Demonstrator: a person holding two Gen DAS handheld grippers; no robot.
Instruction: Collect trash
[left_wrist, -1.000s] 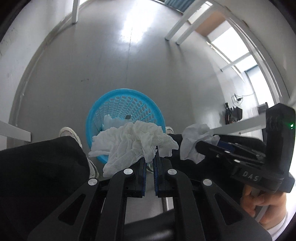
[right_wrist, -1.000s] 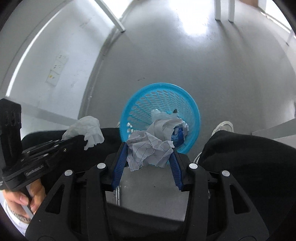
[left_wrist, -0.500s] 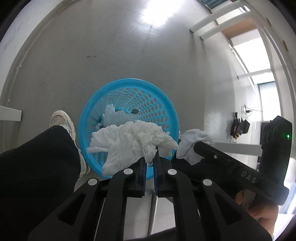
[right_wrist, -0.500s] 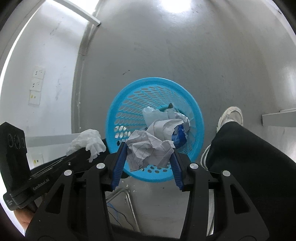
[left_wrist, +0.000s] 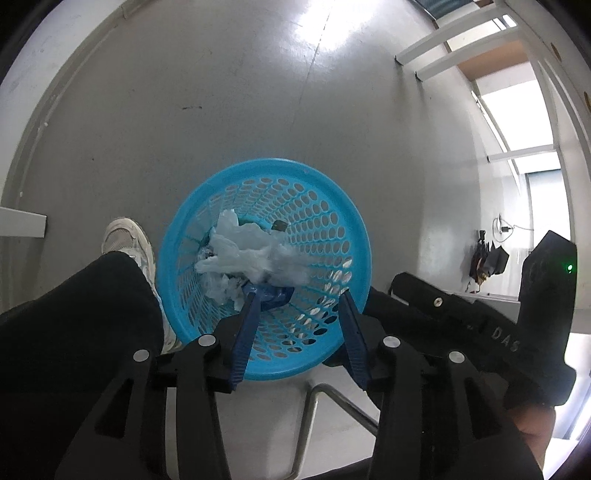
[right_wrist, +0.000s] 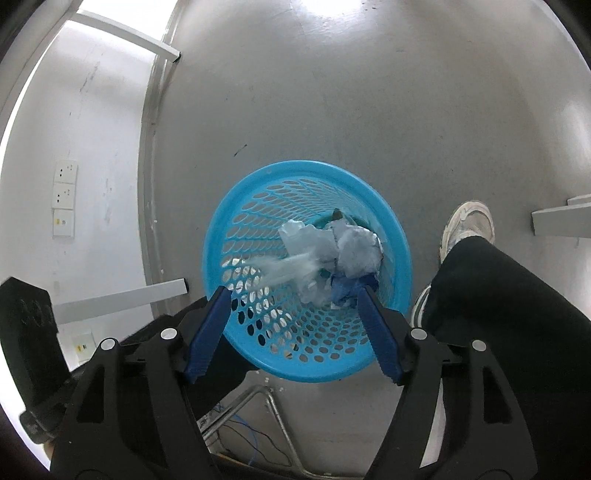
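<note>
**Both grippers empty above the blue basket**

Left of the blue basket (left_wrist: 207, 229) on the grey floor (left_wrist: 184, 110), a white shoe (left_wrist: 127, 236) shows partly under a dark trouser leg. The left gripper (left_wrist: 297, 299) hangs over the basket's near rim, jaws just opened to a moderate gap with nothing between them. Inside, white tissue (left_wrist: 251, 247) is motion-blurred, its outline hard to make out. The right gripper (right_wrist: 293, 291), jaws just spread wide and empty, frames crumpled paper (right_wrist: 356, 247) in the basket; a blue scrap is half hidden beneath.
</note>
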